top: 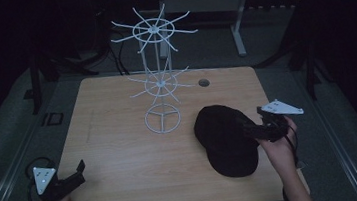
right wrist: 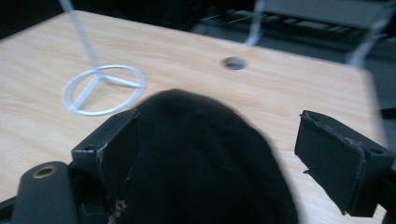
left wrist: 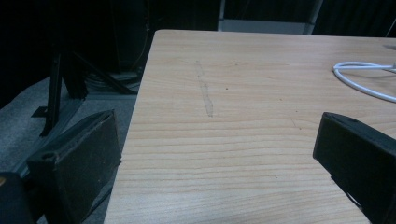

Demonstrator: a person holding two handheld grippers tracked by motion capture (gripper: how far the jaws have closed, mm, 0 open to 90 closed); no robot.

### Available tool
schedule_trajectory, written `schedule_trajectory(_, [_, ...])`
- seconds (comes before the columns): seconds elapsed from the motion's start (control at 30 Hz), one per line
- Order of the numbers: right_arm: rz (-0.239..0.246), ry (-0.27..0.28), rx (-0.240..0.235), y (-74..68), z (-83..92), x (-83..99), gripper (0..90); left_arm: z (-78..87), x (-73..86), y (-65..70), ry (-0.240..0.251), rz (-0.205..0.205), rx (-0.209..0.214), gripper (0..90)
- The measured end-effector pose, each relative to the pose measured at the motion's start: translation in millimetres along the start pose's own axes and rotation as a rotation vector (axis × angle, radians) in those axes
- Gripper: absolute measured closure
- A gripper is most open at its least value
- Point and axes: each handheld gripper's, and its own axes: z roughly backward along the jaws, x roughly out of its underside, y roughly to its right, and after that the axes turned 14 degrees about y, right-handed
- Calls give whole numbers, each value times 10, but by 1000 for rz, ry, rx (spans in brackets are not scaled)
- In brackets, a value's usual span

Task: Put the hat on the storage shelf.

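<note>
Black cap lies dome-up beside right gripper.

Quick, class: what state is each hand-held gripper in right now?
Left hand-held gripper: open, holding nothing.
Right hand-held gripper: open, jaws around the black cap, not clamped.

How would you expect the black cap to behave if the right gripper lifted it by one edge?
The black cap looks like soft fabric, so the crown would probably sag and fold. It is likely light for its size. The right gripper stands open around it; cloth should grip well on the pads, though a thin edge might slip.
</note>
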Motion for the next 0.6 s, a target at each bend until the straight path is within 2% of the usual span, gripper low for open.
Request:
schedule_trajectory(0.1, [12,-20,-9,-68,-147,8,140,-1,0,-1,0,0,1,14])
schedule_trajectory(0.33, [-15,-79,-9,-125,-513,9,138,-1,0,-1,-1,1,3,14])
schedule_trajectory(0.37, [-19,-97,-22,-125,-580,12,143,0,0,-1,-1,0,3,14])
schedule_trajectory(0.43, [-6,-125,-13,-127,-677,22,203,-1,0,0,-1,-1,4,14])
schedule_trajectory(0.6, [-5,-188,9,-95,-884,65,223,0,0,3,1,-2,6,14])
